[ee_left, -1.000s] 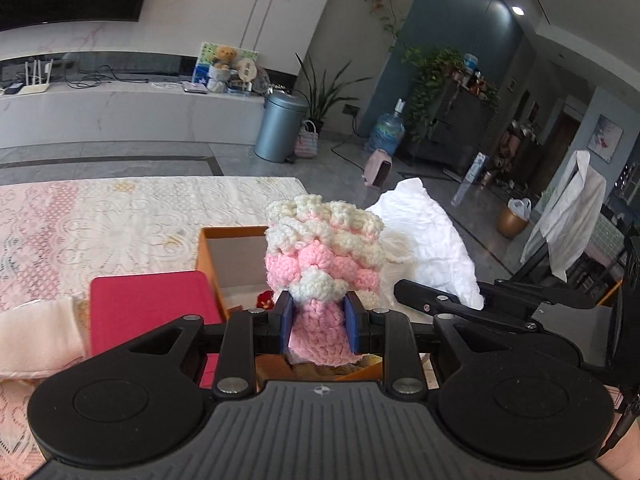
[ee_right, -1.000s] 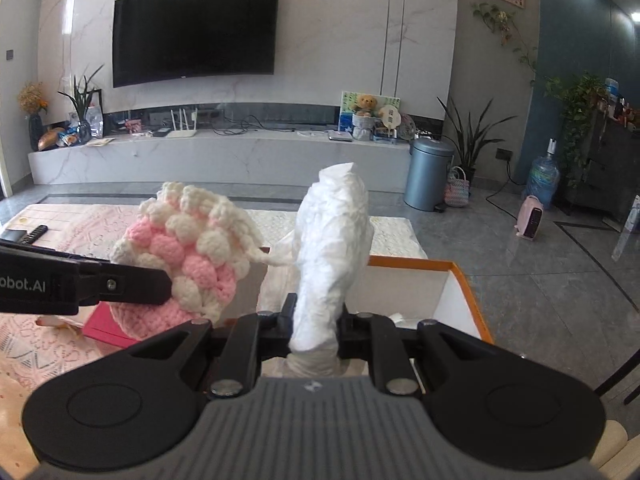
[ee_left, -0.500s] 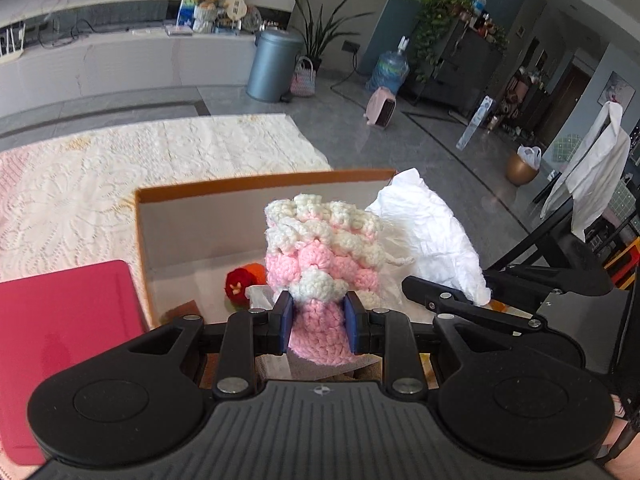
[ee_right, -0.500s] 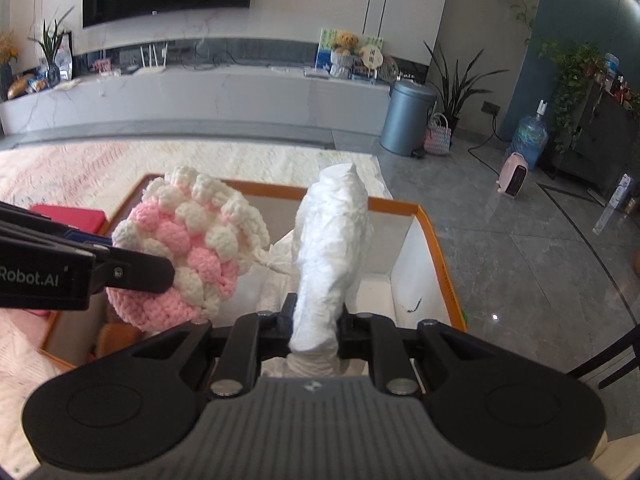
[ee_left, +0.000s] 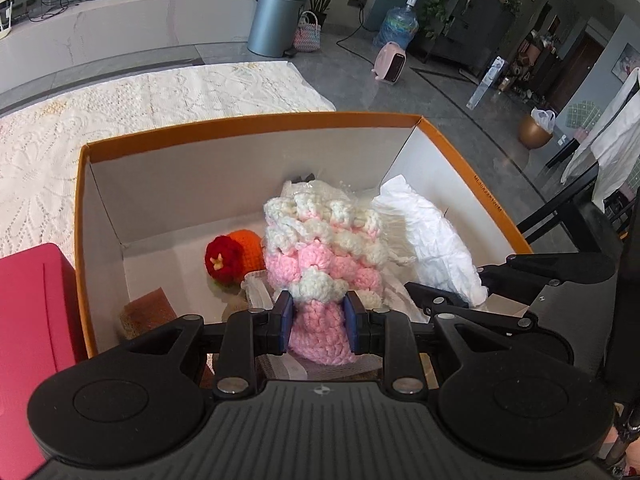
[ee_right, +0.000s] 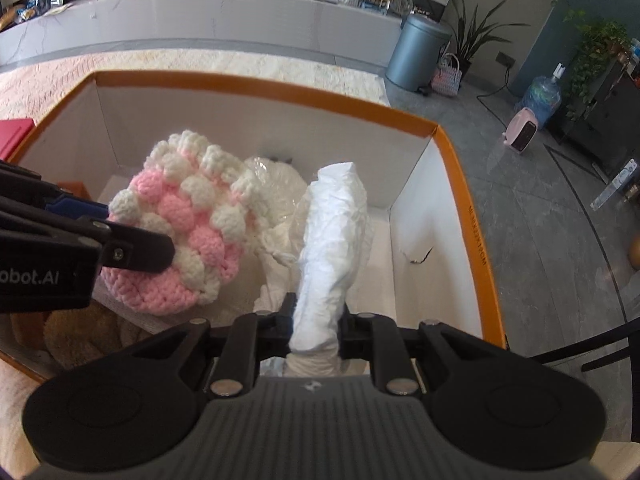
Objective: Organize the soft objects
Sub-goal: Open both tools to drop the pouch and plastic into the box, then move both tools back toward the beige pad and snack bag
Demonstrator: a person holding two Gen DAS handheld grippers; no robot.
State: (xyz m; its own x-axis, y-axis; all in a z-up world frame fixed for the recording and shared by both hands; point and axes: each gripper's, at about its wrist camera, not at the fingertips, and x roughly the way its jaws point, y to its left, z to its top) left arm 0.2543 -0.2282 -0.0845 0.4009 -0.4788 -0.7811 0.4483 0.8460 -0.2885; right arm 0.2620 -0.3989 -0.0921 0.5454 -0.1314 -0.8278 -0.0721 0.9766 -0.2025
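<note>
An orange-rimmed cardboard box with white inner walls lies below both grippers. My left gripper is shut on a pink and white crochet piece, which hangs inside the box mouth. In the right wrist view that crochet piece sits left of a crumpled white cloth. My right gripper has the cloth between its pads, and its jaws are opening slightly. The cloth reaches down toward the box's right side.
Inside the box lie a red and orange crochet ball, a brown sponge and a clear plastic bag. A red flat case lies left of the box on a lace tablecloth. Grey floor lies beyond the right rim.
Both grippers have come forward and down and tipped downward. The crochet piece and the white cloth, earlier above the table, now hang in the box opening.
</note>
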